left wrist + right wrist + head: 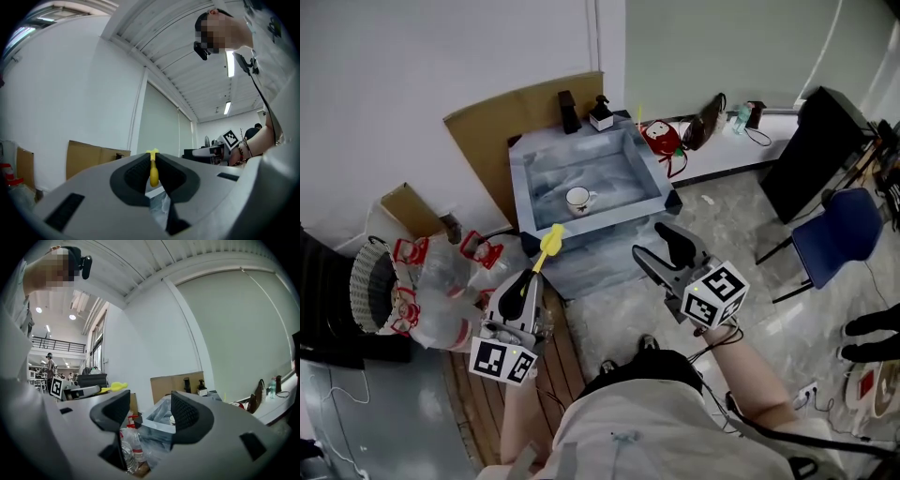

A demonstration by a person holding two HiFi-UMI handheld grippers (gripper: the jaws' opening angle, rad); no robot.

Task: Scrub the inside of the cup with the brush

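The left gripper [530,277] is clamped on the yellow brush [550,242], which sticks out past its jaws, while the right gripper [667,247] beside it stands wide and empty, and the white cup [577,200] sits ahead of both, inside the grey basin [518,183].

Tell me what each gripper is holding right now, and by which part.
Left gripper clamps the yellow brush by its near end; the rest sticks out past the jaws. Right gripper is open and holds nothing.
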